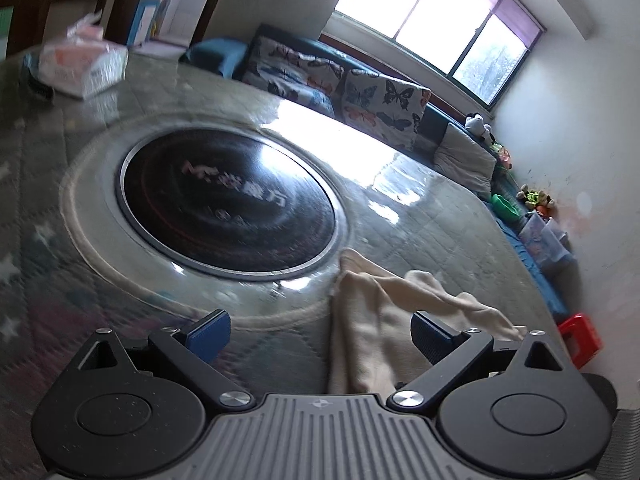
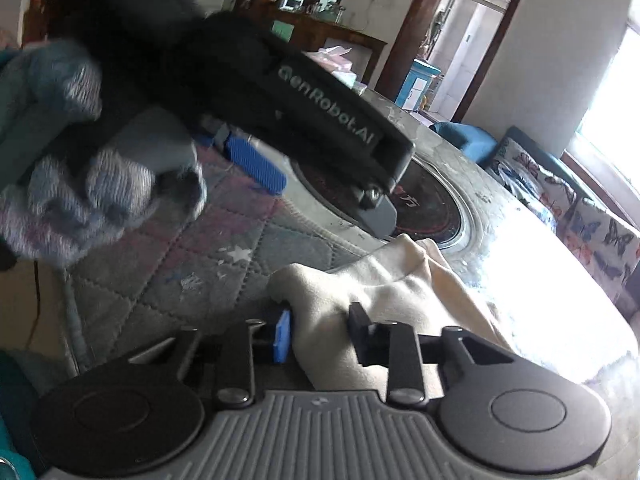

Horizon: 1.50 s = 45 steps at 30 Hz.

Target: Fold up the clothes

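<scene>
1. The right gripper [image 2: 318,334] has its fingers drawn in on a fold of the cream cloth [image 2: 396,292]; the blue pad [image 2: 282,336] presses one side of the fold and the black finger the other, so the cloth is pinched between them.
2. The left gripper [image 1: 320,330] has its fingers spread wide, with nothing gripped. The cloth [image 1: 368,320] lies between them, close against the right-hand finger [image 1: 430,332] and apart from the blue left-hand pad [image 1: 208,332].
3. The cloth is crumpled, resting on the quilted cover of the desk [image 2: 168,276], and runs forward from both pairs of fingers to the rim of a round black hotplate [image 1: 228,200] set into the desk.
4. In the right wrist view, a gloved hand [image 2: 92,184] holding the left gripper's black body reaches across above the right fingers, up and to the left of them.
5. Beyond the left fingers, at the far left of the desk, sits a tissue pack [image 1: 84,66].
6. Farther off, past the desk's edge, a sofa with butterfly-print cushions [image 1: 380,100] stands under a bright window [image 1: 440,24].
</scene>
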Available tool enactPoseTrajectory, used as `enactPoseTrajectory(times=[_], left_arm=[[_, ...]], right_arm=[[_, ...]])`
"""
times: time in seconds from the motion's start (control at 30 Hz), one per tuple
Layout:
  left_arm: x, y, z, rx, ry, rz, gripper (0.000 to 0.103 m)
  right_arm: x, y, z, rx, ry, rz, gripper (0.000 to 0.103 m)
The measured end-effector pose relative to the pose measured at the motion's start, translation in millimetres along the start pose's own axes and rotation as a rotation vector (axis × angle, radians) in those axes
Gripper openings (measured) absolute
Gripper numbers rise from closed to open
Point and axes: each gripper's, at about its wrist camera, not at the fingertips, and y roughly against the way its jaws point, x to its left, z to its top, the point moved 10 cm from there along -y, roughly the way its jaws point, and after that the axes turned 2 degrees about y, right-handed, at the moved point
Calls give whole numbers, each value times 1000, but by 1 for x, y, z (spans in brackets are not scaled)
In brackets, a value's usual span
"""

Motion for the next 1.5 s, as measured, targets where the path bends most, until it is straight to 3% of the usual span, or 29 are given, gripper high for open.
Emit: enactPoseTrajectory(times=[0.23, 0.4, 0.5, 0.67, 0.77, 0.87, 0.97, 1.27, 1.5], left_arm=[[-8, -15, -4, 82, 143, -47, 98], [-16, -28, -7, 136, 242, -96, 87], [-21, -34, -9, 158, 279, -129, 77], [-18, -41, -16, 187, 300, -136, 33], [-12, -41, -18, 187, 297, -127, 23], [-10, -38, -19, 185, 289, -129, 22], [-12, -36, -19, 181, 269, -122, 21], [-19, -37, -17, 178, 226, -106, 21], [-24, -39, -18, 177, 198, -95, 21]], right_arm=[[-22, 19, 3, -72, -160, 66, 15], [-40, 39, 3, -131, -246, 98, 15], [-45, 47, -1, -148, -268, 117, 15], [-44, 54, -10, -154, -268, 141, 16], [-45, 56, -16, -155, -294, 143, 24], [-49, 60, -23, -162, -333, 136, 26], [-69, 66, -34, -157, -396, 77, 32], [-165, 66, -111, -35, -655, -205, 40], [-202, 61, -150, -22, -764, -282, 53]])
